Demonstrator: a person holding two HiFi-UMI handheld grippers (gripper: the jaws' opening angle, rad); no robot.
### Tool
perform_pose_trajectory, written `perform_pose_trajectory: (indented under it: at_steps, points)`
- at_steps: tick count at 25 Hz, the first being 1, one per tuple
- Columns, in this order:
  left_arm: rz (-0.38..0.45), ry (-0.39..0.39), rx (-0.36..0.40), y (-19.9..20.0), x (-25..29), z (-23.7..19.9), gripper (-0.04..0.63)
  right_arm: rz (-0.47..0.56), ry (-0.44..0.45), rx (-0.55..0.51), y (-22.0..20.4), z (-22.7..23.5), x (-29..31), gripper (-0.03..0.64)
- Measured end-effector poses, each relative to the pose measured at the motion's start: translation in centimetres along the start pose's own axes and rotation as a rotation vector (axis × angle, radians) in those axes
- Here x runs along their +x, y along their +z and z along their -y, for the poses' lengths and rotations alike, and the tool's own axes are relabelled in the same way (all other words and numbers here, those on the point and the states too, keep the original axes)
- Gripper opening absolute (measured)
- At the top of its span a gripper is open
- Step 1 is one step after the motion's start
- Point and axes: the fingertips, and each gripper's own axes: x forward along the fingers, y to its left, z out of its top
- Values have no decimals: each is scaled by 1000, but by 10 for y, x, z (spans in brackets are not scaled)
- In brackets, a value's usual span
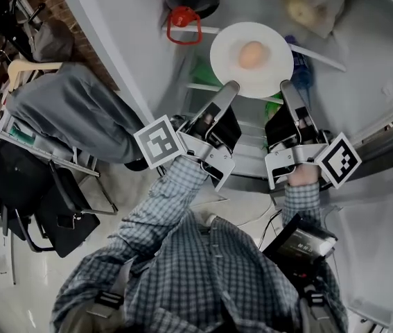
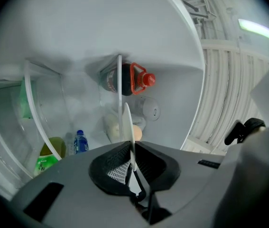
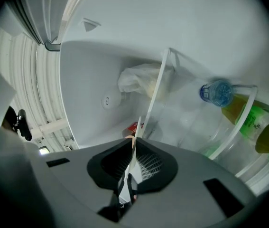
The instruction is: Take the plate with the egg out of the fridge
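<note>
A white plate (image 1: 274, 66) with a brown egg (image 1: 251, 54) on it is held level at the open fridge, in front of the shelves. My left gripper (image 1: 229, 89) is shut on the plate's near-left rim. At the near-right rim, my right gripper (image 1: 286, 89) is also shut on the plate. In the left gripper view the plate (image 2: 126, 122) shows edge-on between the pads of the left gripper (image 2: 131, 150), with the egg (image 2: 137, 133) just behind it. The right gripper view likewise has the plate's thin rim (image 3: 136, 137) pinched in the right gripper (image 3: 133, 150).
Inside the fridge are a dark bottle with a red cap and handle (image 1: 186, 16), a plastic bag of food (image 1: 307, 7), a blue-capped bottle (image 3: 217, 93), a green-labelled bottle (image 3: 252, 123) and white shelf rails (image 2: 120, 96). Chairs (image 1: 50, 200) and a grey cloth (image 1: 68, 113) stand at the left.
</note>
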Motion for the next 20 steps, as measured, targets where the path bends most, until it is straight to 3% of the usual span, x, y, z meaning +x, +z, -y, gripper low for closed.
perform_pose_trajectory:
  at_steps: [7, 20]
  points:
    - [41, 23, 12, 5, -26, 1, 29, -44, 16, 21, -24, -4, 0, 25]
    - [39, 76, -9, -3, -86, 8, 26, -70, -13, 63, -77, -14, -28, 23]
